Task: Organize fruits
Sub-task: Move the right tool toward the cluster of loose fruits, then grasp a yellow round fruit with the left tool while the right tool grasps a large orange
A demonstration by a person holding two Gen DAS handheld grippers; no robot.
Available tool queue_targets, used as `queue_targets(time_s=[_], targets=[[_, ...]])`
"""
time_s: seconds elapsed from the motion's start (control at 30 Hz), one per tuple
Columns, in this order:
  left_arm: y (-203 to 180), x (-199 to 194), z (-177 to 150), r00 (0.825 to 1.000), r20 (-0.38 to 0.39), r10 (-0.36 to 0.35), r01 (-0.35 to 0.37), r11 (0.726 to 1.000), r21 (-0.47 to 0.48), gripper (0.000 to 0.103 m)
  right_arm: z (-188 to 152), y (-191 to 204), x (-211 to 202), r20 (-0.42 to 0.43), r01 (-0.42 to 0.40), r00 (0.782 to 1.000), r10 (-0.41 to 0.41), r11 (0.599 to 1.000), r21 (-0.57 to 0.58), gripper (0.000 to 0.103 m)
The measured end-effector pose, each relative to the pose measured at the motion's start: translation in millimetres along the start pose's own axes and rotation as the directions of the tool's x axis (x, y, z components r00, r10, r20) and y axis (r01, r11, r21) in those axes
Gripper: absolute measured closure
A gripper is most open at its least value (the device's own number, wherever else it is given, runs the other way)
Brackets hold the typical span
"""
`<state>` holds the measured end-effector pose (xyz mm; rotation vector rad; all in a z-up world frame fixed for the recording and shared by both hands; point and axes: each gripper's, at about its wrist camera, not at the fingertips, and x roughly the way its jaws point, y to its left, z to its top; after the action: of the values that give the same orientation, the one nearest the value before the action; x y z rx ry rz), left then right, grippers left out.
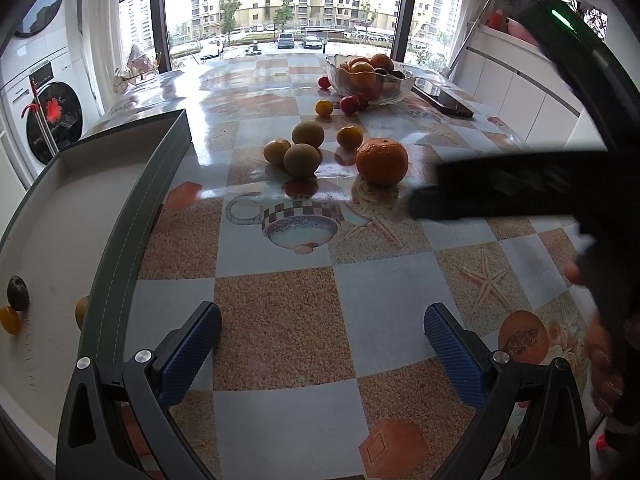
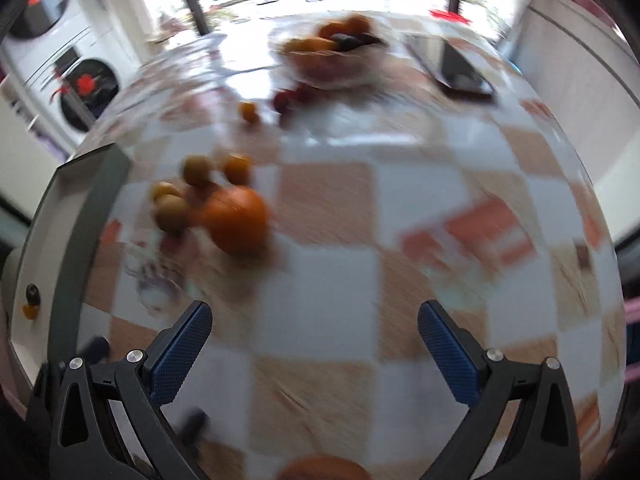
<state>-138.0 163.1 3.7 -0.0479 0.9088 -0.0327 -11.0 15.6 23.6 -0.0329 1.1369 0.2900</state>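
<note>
A large orange (image 1: pixel 382 161) lies mid-table beside three yellow-green round fruits (image 1: pixel 301 160) and a small orange fruit (image 1: pixel 349 137). Farther back are a small orange fruit (image 1: pixel 323 107) and red fruits (image 1: pixel 352 104) by a glass bowl (image 1: pixel 390 92) of fruit. A grey-rimmed tray (image 1: pixel 60 248) at left holds a dark plum (image 1: pixel 18 293) and two small yellow fruits. My left gripper (image 1: pixel 322 344) is open and empty over the near table. My right gripper (image 2: pixel 314 346) is open and empty; its view is blurred and shows the orange (image 2: pixel 236 222) ahead left. The right gripper body (image 1: pixel 520 188) crosses the left view.
A dark phone (image 1: pixel 442 100) lies right of the bowl. The table has a checkered printed cloth. A washing machine (image 1: pixel 48 116) stands left, white cabinets right, windows behind. An orange thing (image 2: pixel 324 468) shows at the right view's bottom edge.
</note>
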Motion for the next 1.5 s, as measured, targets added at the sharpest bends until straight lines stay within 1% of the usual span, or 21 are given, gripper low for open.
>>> queue_targets(time_s=[0.03,0.1,0.17,0.2,0.23,0.3,0.33,0.43,0.57,0.63,0.7,0.8,0.87,0.97,1.03,1.07,1.1,1.13,1.17,1.33,1.5], targets=[[0,0,0,1.000,0.000,0.000,0.000,1.000,0.001,0.001,5,7,3,0.005,0.000,1.000,0.000,1.000,-0.024,0.002],[0,0,0,1.000,-0.001,0.002,-0.002,1.000,0.001,0.001,13,17,8,0.012,-0.012,1.000,0.013,0.999,-0.053,0.009],[-1,1,0,1.000,-0.003,0.008,-0.008,1.000,0.004,0.001,19,25,17,0.004,-0.022,1.000,0.022,0.998,-0.066,0.019],[-2,1,0,1.000,-0.005,0.015,-0.015,1.000,0.007,0.001,21,27,19,0.010,-0.016,1.000,0.016,0.997,-0.072,0.019],[-2,2,0,1.000,-0.007,0.019,-0.019,1.000,0.010,0.001,23,30,20,0.023,-0.013,1.000,0.015,0.996,-0.084,0.024],[-5,3,0,0.999,-0.013,0.035,-0.035,0.999,0.023,0.001,25,34,20,0.043,-0.020,0.999,0.025,0.994,-0.110,0.041],[-5,3,0,0.999,-0.013,0.038,-0.037,0.999,0.025,0.001,25,34,16,0.054,-0.042,0.997,0.048,0.992,-0.121,0.061],[-4,4,1,0.999,-0.015,0.038,-0.037,0.999,0.023,0.001,21,18,10,0.064,-0.067,0.995,0.072,0.995,-0.075,0.060],[-2,6,6,0.998,-0.041,0.050,-0.049,0.999,0.019,0.001,-6,-19,-6,0.080,-0.072,0.994,0.073,0.997,-0.007,0.060],[-2,11,18,0.995,-0.063,0.076,-0.076,0.997,0.009,0.001,-27,-38,-17,0.107,-0.044,0.993,0.042,0.999,0.015,0.060],[0,14,36,0.995,-0.059,0.085,-0.086,0.996,-0.017,0.002,-41,-50,-24,0.130,-0.045,0.991,0.040,0.998,0.037,0.060],[4,24,62,0.991,-0.076,0.108,-0.114,0.990,-0.085,0.002,-63,-68,-33,0.180,-0.039,0.983,0.026,0.997,0.065,0.060],[9,37,80,0.990,-0.099,0.101,-0.115,0.982,-0.149,0.020,-70,-69,-36,0.213,-0.037,0.977,0.022,0.997,0.066,0.060],[18,59,96,0.984,-0.143,0.104,-0.135,0.966,-0.222,0.022,-74,-70,-36,0.236,-0.036,0.972,0.020,0.997,0.065,0.060],[19,65,99,0.980,-0.146,0.136,-0.169,0.956,-0.240,0.028,-74,-69,-36,0.250,-0.038,0.968,0.021,0.997,0.062,0.060],[19,68,101,0.977,-0.143,0.159,-0.190,0.953,-0.237,0.035,-75,-69,-36,0.254,-0.039,0.967,0.022,0.997,0.062,0.060],[18,69,102,0.975,-0.137,0.177,-0.205,0.951,-0.233,0.042,-75,-69,-36,0.257,-0.042,0.966,0.024,0.997,0.063,0.060],[16,69,103,0.972,-0.132,0.193,-0.219,0.949,-0.224,0.058,-76,-70,-36,0.260,-0.047,0.965,0.029,0.997,0.065,0.060],[14,69,103,0.970,-0.127,0.206,-0.230,0.949,-0.216,0.077,-76,-71,-36,0.264,-0.055,0.964,0.035,0.996,0.069,0.060],[14,53,88,0.979,-0.097,0.178,-0.194,0.961,-0.197,0.077,-74,-71,-33,0.270,-0.063,0.962,0.042,0.995,0.071,0.060],[5,24,48,0.988,-0.071,0.137,-0.145,0.982,-0.124,0.077,-74,-68,-33,0.269,-0.047,0.963,0.028,0.997,0.064,0.060]])
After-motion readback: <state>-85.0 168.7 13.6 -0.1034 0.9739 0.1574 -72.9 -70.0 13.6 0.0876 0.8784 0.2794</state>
